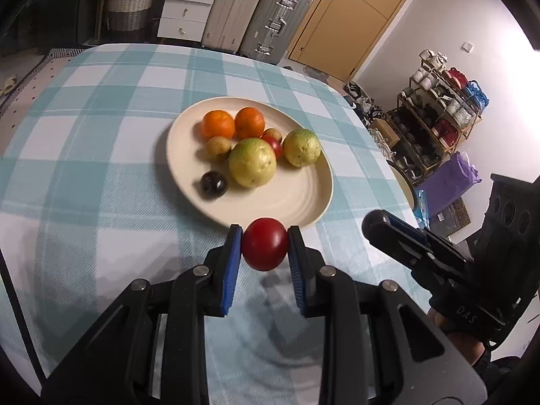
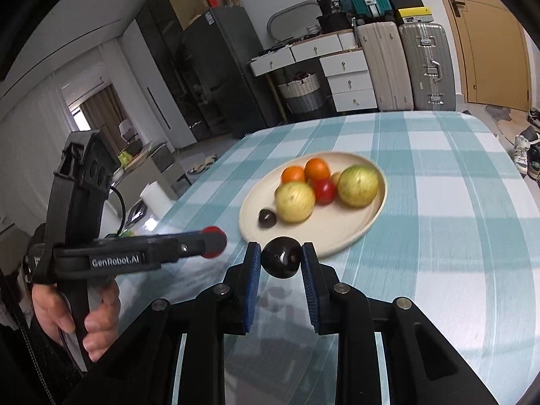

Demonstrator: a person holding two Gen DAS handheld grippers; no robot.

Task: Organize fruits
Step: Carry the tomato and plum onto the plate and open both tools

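A cream plate sits on the checked tablecloth and holds two oranges, two yellow-green fruits, a small red fruit, a small yellowish fruit and a dark plum. My left gripper is shut on a red tomato, held above the cloth just short of the plate's near rim. My right gripper is shut on a dark plum, held near the plate's near rim. The left gripper also shows in the right wrist view, and the right gripper in the left wrist view.
The table carries a blue and white checked cloth. Suitcases, white drawers and a wooden door stand beyond the far edge. A shoe rack stands off the right side.
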